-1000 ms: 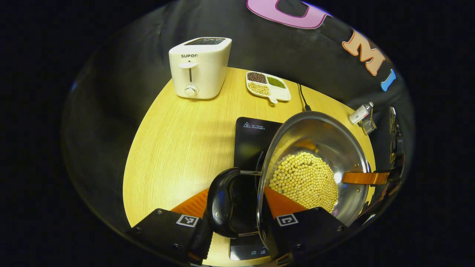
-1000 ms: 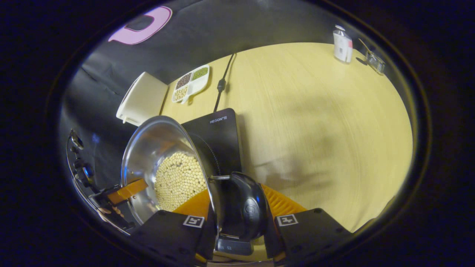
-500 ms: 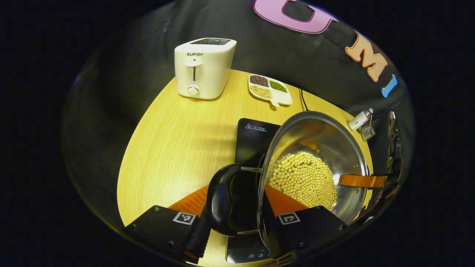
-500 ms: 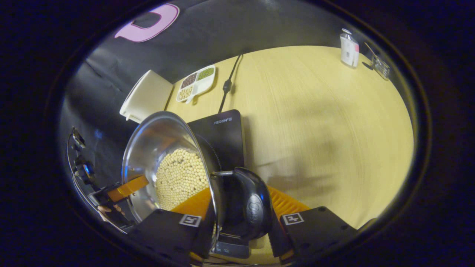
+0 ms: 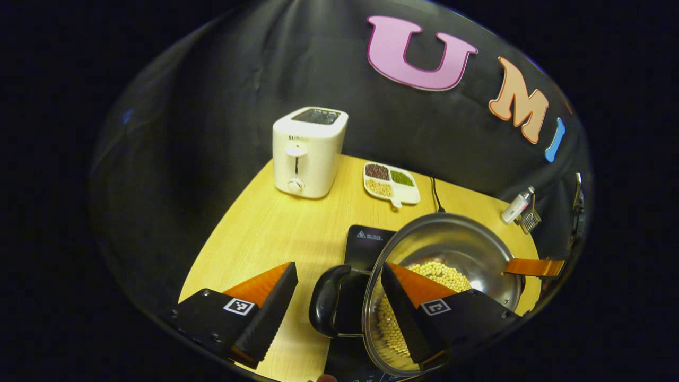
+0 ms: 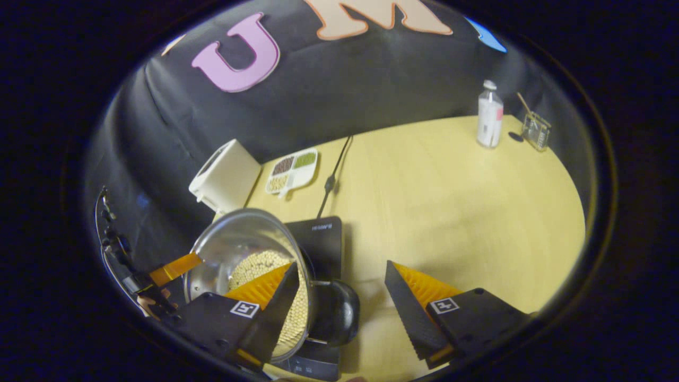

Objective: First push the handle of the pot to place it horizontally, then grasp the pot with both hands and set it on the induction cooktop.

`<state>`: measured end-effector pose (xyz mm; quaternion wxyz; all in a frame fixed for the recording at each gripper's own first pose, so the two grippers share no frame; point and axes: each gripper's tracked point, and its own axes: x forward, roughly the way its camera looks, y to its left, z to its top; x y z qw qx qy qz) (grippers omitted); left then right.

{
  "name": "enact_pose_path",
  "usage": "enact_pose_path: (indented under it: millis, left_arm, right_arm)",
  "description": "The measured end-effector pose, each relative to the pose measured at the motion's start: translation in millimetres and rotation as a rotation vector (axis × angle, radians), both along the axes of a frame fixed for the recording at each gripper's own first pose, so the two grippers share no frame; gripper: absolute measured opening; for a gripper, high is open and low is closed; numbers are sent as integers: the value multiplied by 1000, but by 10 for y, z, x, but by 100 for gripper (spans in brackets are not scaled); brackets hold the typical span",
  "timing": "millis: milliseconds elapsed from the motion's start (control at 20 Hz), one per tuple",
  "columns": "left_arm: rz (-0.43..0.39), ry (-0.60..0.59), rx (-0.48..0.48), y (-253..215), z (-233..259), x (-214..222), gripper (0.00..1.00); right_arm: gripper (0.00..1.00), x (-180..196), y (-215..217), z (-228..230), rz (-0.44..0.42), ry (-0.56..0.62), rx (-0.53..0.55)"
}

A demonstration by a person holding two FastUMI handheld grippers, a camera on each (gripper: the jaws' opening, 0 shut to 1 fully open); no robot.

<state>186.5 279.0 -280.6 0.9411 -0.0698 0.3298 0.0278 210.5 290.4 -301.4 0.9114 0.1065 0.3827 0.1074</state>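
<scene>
The pot (image 5: 451, 260), full of pale beans, sits on the induction cooktop (image 5: 368, 241) on the bench (image 6: 451, 201). Both the left gripper (image 5: 339, 297) and the right gripper (image 6: 342, 297) have fingers spread open, straddling its black handles ungripped. Placing looks done; next comes drawing both clear

**Setting: staged kitchen booth**

I see a kitchen mock-up, not a real home. A wooden table (image 6: 451, 201) carries a toaster (image 5: 308, 152), an induction cooktop (image 6: 321, 241), a steel pot (image 5: 451, 249) of beans and a divided dish (image 5: 392, 183), all backed by black cloth.
</scene>
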Motion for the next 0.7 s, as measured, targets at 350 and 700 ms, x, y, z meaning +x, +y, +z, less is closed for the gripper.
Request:
enact_pose_path:
  millis: [350, 700]
  left_arm:
    - [5, -150, 133, -187, 676, 4, 97]
    - [-76, -253, 103, -1359, 1290, -202, 97]
  right_arm:
    - [99, -80, -642, 855, -92, -222, -34]
    - [99, -370, -1510, 1588, -119, -372, -124]
